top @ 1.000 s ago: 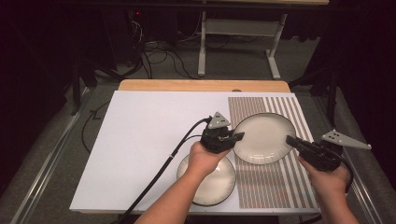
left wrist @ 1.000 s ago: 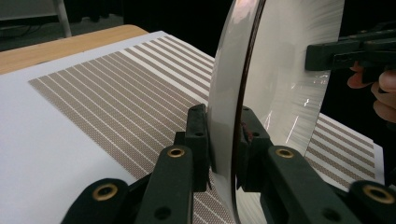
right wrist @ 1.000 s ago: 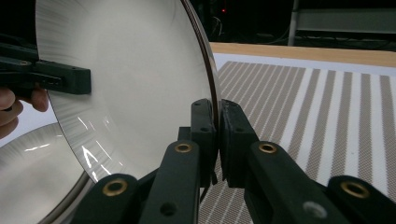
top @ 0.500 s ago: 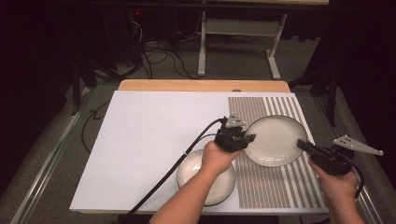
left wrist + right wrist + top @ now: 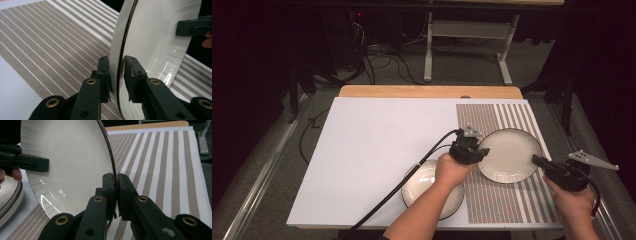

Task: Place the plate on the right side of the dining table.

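Note:
A cream plate with a dark rim is held between both grippers, low over the striped placemat. My left gripper is shut on its left rim. In the left gripper view the jaws straddle the plate's edge. My right gripper is shut on the right rim, and its jaws pinch the plate in the right gripper view. Each gripper view shows the other gripper's jaw across the plate.
A second cream plate lies on the white board at the front, partly under my left hand; it is also at the left edge of the right gripper view. The wooden table edge runs along the back. Floor cables and a desk frame lie beyond.
Both hands have carried the plate to the right and lower, from the placemat's left part toward its middle. Both grips have stayed on the rim.

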`<action>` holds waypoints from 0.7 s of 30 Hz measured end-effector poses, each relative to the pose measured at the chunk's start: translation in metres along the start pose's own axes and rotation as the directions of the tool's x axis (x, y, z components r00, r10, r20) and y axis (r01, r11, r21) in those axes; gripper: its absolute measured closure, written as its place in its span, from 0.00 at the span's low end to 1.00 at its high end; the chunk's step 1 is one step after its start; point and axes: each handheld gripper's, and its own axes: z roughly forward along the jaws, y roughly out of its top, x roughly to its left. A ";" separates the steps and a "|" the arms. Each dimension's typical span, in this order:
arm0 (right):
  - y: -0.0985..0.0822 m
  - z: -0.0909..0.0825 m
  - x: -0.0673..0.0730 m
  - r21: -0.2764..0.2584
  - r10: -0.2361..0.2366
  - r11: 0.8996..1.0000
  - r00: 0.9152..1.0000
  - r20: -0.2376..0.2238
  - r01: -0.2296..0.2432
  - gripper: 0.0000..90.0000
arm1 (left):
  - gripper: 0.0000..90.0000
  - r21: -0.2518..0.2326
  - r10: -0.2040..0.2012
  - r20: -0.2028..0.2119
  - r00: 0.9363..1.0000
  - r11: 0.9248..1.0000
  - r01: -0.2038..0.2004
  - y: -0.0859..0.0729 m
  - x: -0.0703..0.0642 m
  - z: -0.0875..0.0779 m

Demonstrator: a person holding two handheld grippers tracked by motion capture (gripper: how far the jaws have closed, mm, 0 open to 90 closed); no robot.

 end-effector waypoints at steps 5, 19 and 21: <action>-0.003 0.003 -0.001 0.011 0.004 1.000 1.000 0.007 -0.004 0.97 | 0.82 0.023 -0.008 -0.006 1.000 1.000 0.008 -0.003 0.001 0.005; -0.006 0.007 -0.003 0.024 0.000 1.000 1.000 0.029 -0.001 0.97 | 0.81 0.057 -0.005 -0.041 0.999 0.998 0.007 -0.003 0.000 0.013; -0.007 0.007 -0.004 0.025 0.003 1.000 1.000 0.030 -0.004 0.97 | 0.81 0.062 0.000 -0.053 0.999 0.998 0.003 -0.002 -0.001 0.014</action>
